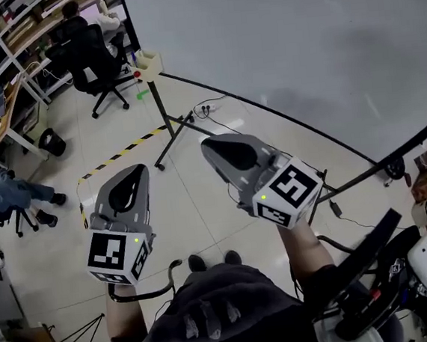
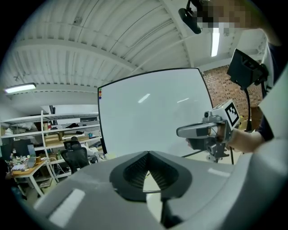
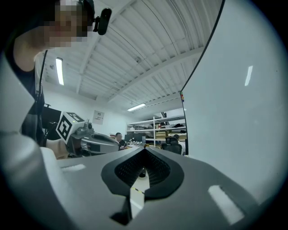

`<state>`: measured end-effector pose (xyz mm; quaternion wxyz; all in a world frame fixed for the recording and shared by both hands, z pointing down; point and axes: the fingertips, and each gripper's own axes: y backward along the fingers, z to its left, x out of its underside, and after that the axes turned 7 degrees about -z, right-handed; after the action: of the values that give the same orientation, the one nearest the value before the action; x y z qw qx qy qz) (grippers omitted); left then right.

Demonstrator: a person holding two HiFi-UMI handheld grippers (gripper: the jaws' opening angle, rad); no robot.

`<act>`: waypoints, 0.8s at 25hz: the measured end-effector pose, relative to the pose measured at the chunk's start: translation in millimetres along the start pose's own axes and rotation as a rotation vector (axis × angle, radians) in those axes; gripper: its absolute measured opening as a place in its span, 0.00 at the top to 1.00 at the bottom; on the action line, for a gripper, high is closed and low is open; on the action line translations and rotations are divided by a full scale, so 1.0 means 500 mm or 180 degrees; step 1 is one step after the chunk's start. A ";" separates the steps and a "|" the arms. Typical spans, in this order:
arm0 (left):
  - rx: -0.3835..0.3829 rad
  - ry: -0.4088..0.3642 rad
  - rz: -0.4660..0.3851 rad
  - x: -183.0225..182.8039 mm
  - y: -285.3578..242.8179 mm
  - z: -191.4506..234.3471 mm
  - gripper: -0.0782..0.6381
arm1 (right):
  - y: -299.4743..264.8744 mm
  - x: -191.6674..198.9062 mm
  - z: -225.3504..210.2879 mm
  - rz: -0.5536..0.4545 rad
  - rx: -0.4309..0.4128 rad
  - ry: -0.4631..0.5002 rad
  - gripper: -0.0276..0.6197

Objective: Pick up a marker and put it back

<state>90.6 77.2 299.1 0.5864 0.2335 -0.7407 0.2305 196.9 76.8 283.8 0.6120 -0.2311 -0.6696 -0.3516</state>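
A large whiteboard (image 1: 285, 54) on a black stand fills the upper right of the head view. A small beige holder (image 1: 147, 61) hangs at its near corner, with a red bit (image 1: 137, 74) and a green bit (image 1: 142, 94) below it, too small to name. No marker is clearly visible. My left gripper (image 1: 132, 170) and right gripper (image 1: 209, 146) hover side by side over the floor, both shut and holding nothing. The left gripper view shows its jaws (image 2: 149, 152) closed, with the right gripper (image 2: 181, 131) off to the right. In the right gripper view the jaws (image 3: 144, 148) meet, with the board close on the right.
The stand's black legs (image 1: 171, 133) and cables (image 1: 207, 108) lie on the tiled floor ahead. Yellow-black tape (image 1: 121, 151) crosses the floor. An office chair (image 1: 98, 61) with a seated person, desks and shelves (image 2: 45, 134) stand at the far left. A camera rig (image 1: 425, 262) is at my right.
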 end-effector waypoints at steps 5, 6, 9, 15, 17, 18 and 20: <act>0.0044 0.0042 0.0096 0.037 0.030 -0.041 0.88 | 0.032 0.021 0.025 0.0093 0.0047 -0.0026 0.96; 0.0056 0.0023 0.0082 0.037 0.040 -0.045 0.88 | 0.033 0.021 0.033 0.0103 0.0053 -0.0016 0.96; 0.0048 -0.0025 0.0022 0.036 0.079 -0.045 0.88 | 0.027 0.018 0.068 0.0136 0.0051 0.0036 0.96; 0.0079 0.0001 -0.0035 0.061 0.174 -0.023 0.88 | 0.017 0.029 0.164 0.0161 0.0174 0.0157 0.96; 0.0066 0.0021 -0.0060 0.062 0.207 -0.016 0.88 | 0.018 0.032 0.198 0.0180 0.0186 0.0166 0.96; 0.0063 0.0023 -0.0074 0.061 0.221 -0.015 0.88 | 0.019 0.033 0.211 0.0189 0.0190 0.0166 0.96; 0.0061 0.0030 -0.0109 0.058 0.244 -0.017 0.88 | 0.021 0.037 0.233 0.0207 0.0199 0.0170 0.96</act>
<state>15.9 176.1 320.9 0.5914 0.2506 -0.7315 0.2286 125.3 169.1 303.3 0.6478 -0.2240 -0.6558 -0.3164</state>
